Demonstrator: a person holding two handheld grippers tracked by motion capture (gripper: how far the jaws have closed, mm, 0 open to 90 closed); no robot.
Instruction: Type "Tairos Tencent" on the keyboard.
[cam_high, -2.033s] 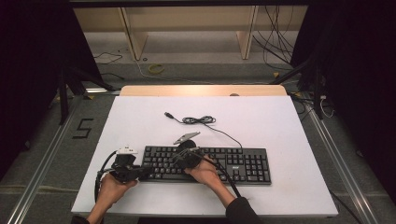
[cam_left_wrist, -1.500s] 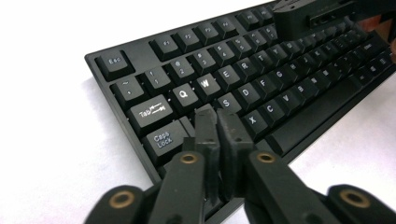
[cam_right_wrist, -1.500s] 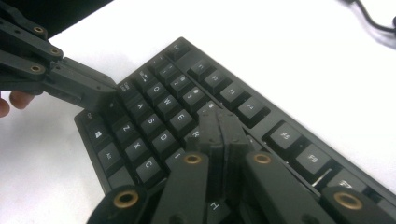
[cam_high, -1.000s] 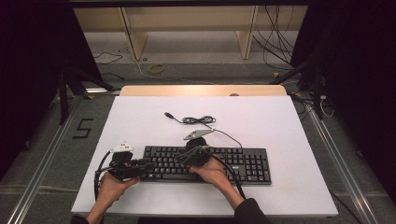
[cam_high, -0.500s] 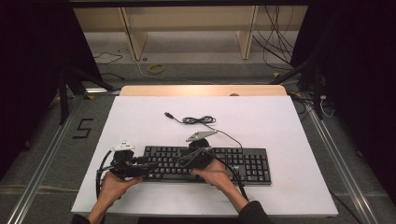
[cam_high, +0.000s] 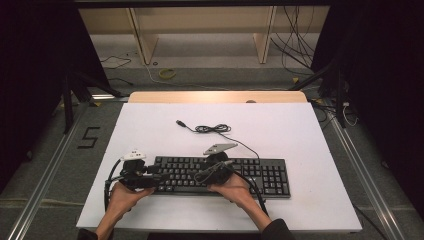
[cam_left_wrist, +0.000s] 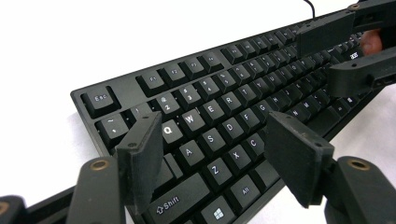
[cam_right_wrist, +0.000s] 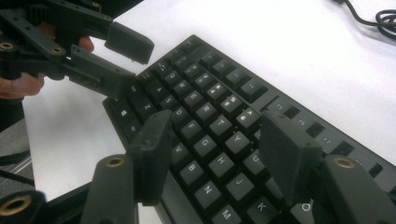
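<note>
A white worktop (cam_high: 300, 130) with a pale wooden far edge stands on a grey floor (cam_high: 60, 165) marked with a black "5" (cam_high: 88, 137). Beyond it, wooden shelving (cam_high: 200, 30) and loose cables (cam_high: 295, 35) sit between dark curtains (cam_high: 30, 75).

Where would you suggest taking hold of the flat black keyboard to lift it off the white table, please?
Probably at its two short ends, one gripper per side. The flat black keyboard lies long and low on the white table, so its thin edges fit open jaws. The left gripper hangs open over the left end; the right gripper is mid-board and would need to shift outward.
</note>
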